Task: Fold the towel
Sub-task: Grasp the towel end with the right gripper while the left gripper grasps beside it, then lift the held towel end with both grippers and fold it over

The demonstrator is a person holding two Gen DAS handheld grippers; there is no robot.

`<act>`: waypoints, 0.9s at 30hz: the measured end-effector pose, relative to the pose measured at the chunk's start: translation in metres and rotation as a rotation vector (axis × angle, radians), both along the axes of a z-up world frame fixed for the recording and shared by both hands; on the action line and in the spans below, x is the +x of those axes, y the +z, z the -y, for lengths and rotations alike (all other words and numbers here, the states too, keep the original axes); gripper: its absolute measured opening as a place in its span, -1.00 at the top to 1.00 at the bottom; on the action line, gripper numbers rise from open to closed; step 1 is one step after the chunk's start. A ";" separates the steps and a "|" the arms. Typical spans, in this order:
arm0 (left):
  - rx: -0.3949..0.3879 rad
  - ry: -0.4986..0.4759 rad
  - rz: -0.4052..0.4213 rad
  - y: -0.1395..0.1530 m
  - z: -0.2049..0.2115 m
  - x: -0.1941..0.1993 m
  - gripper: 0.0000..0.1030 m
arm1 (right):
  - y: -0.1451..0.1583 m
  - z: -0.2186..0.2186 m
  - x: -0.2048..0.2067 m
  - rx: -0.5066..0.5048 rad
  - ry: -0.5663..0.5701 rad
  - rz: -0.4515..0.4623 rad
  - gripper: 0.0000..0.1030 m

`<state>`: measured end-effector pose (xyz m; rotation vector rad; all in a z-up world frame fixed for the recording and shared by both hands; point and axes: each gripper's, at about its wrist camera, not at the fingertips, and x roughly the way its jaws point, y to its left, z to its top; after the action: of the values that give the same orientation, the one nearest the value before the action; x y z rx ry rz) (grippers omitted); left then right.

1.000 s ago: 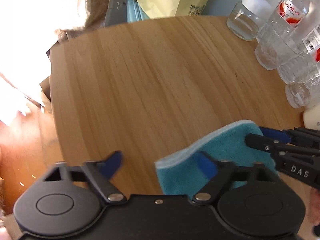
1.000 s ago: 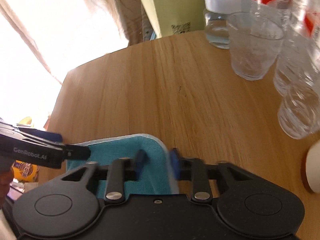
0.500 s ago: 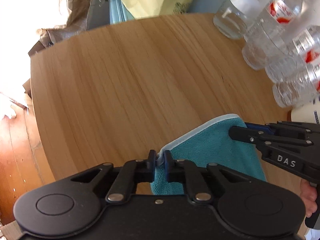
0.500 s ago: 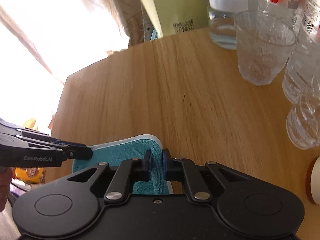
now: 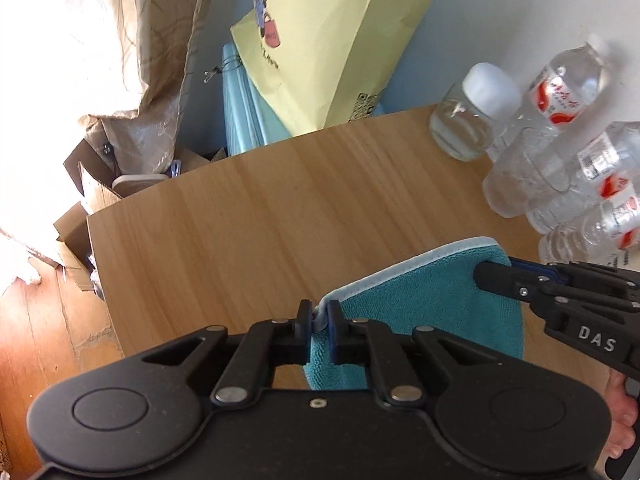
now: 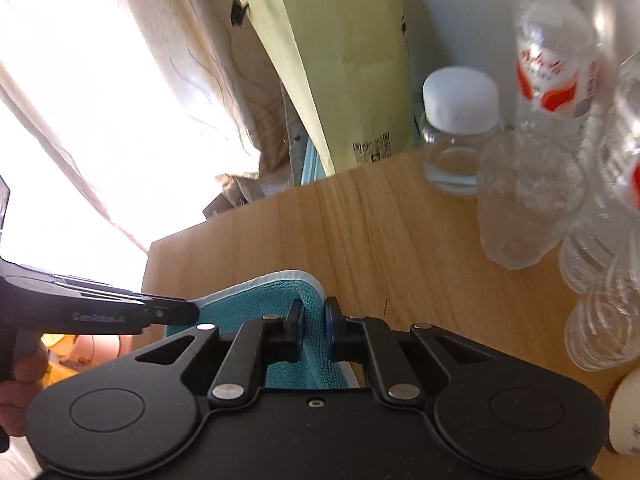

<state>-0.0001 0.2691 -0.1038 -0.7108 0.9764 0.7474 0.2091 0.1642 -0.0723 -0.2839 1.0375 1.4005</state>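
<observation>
A teal towel (image 5: 416,300) with a pale blue hem hangs over the near part of the wooden table (image 5: 260,216). My left gripper (image 5: 319,314) is shut on its left top corner. In the same view the right gripper's black fingers (image 5: 504,280) pinch the towel's right corner. Seen from the right wrist, the towel (image 6: 256,300) hangs between the tools, and my right gripper (image 6: 314,316) is shut on its right corner. The left gripper's fingers (image 6: 168,312) clamp the other corner at the left. The towel's lower part is hidden behind the gripper bodies.
Clear water bottles (image 5: 560,96) and a ribbed glass tumbler (image 6: 520,208) crowd the table's right side, with a white-capped glass jar (image 6: 456,128) behind them. A yellow paper bag (image 5: 320,40) leans beyond the far edge. Cardboard boxes (image 5: 88,200) and a curtain stand at the left.
My left gripper went from open to shut on the towel's left corner, and my right gripper closed on the right corner. Both have since risen, lifting the towel's top edge off the table.
</observation>
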 end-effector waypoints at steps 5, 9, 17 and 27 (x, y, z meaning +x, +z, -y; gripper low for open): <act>0.005 -0.036 0.048 0.020 0.023 -0.003 0.87 | 0.021 0.027 -0.001 0.032 -0.026 0.040 0.81; 0.031 -0.062 0.092 0.037 0.056 -0.013 0.87 | 0.035 0.066 -0.010 0.081 -0.052 0.070 0.81; 0.092 -0.045 0.179 0.072 0.164 -0.048 0.87 | 0.062 0.170 -0.040 0.189 -0.069 0.129 0.81; 0.134 -0.123 0.283 0.107 0.330 -0.071 0.87 | 0.068 0.333 -0.061 0.236 -0.140 0.148 0.80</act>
<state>-0.0713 -0.0609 0.0028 -0.6142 0.6987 0.5801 0.1484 -0.1688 -0.0043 -0.1365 0.7483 1.3393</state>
